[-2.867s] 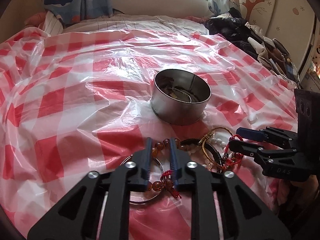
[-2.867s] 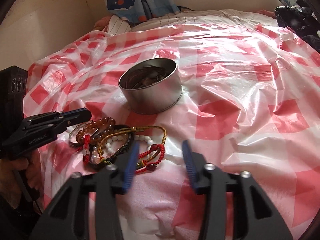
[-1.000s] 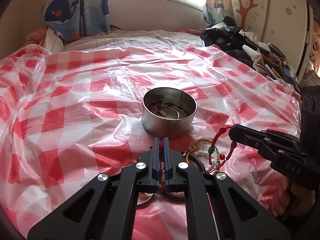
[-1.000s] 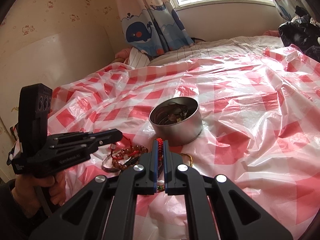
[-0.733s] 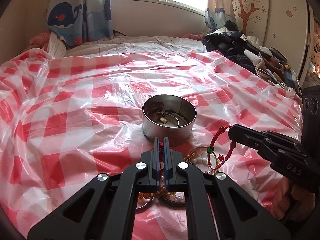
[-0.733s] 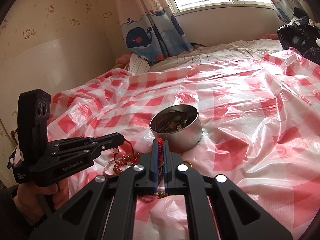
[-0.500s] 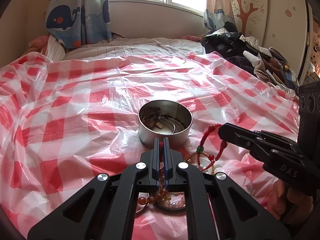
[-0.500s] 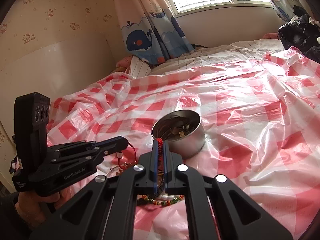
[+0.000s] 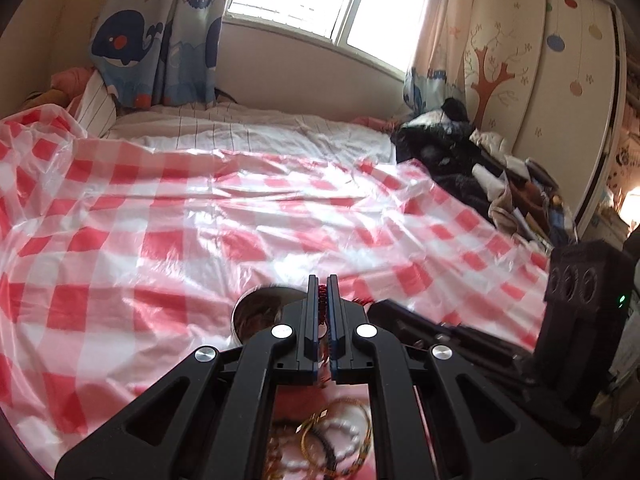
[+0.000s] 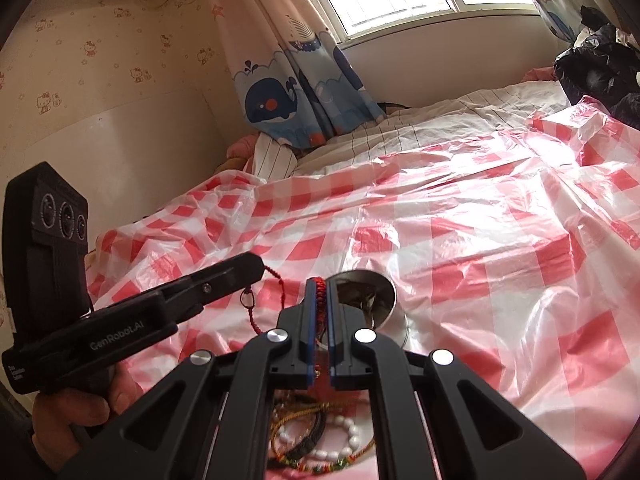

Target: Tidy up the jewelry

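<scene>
I see the round metal tin (image 10: 370,300) just beyond both tongs' tips, with tangled metal pieces inside that I can't tell apart. My left tongs (image 9: 322,286) are pinched tight on a red cord bracelet (image 10: 272,280); my right tongs (image 10: 319,286) are clamped on a red braided bracelet (image 10: 319,285). Beneath the tongs, loose bracelets (image 10: 320,446) lie on the bed's red-checked plastic sheet (image 10: 500,248).
</scene>
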Tool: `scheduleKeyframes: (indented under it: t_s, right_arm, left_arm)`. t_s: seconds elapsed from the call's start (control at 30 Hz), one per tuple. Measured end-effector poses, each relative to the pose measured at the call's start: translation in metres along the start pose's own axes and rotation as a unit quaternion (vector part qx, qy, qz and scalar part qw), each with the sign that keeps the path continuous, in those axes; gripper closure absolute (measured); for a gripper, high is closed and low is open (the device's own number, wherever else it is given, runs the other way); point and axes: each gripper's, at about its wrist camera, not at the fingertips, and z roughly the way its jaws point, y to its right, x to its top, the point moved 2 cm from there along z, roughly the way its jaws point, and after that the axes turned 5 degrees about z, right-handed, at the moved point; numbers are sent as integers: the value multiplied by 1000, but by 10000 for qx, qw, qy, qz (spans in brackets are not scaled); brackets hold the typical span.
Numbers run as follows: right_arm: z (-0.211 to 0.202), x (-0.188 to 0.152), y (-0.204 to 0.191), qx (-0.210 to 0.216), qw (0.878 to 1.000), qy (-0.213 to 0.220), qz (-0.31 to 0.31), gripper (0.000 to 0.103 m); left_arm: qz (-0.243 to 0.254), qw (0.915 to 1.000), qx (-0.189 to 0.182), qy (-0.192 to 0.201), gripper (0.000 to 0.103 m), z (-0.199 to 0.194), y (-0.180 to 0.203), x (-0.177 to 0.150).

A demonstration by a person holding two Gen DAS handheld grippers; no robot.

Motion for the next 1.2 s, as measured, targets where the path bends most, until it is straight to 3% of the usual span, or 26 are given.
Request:
scheduleKeyframes:
  t_s: [0.07,0.1,0.2,0.23,0.37,0.47,0.63,0.77,1.1,1.17,1.2]
  right_arm:
    - [13,3,3,-45,10000,-79,-14,98]
    - [26,3,6,-166,9995,-276,-41,97]
    - [43,-4,21,-573,9967,-566,82,70]
    - [42,-6,25,-580,9964,-584,192,70]
    - [26,-7,32,-634,9959,-551,324,70]
    - [10,-17,29,-650,9955,-637,280,70]
    - [-8,-55,30,-762,9923,-923,319,58]
    - [2,-73,20,-957,9890,-1125,1,58]
    - [17,-83,22,-1114,9831,-1440,-171,67]
    - [21,-85,20,-1124,9815,-1534,-229,70]
    - [22,-85,20,-1103,9815,-1549,-237,80]
  left_arm:
    - [-161,9998,-58,-40,99,16,-5,4]
    - [-253,9993,-51,-259,97,30,-10,3]
    - [-589,9943,178,-875,70,61,-28,-12]
    - [-618,9937,251,-896,68,60,-32,-16]
    - [-505,9944,502,-781,62,38,-38,-29]
    - [-204,9924,810,-901,59,18,-39,-46]
    - [99,9872,1354,-839,43,-16,-45,-78]
    - [-119,9845,1510,-882,39,-23,-59,-96]
    - [-544,9855,1454,-691,33,-40,-77,-80]
    - [-462,9852,1459,-770,32,-38,-77,-80]
    - [-380,9850,1462,-837,32,-35,-75,-81]
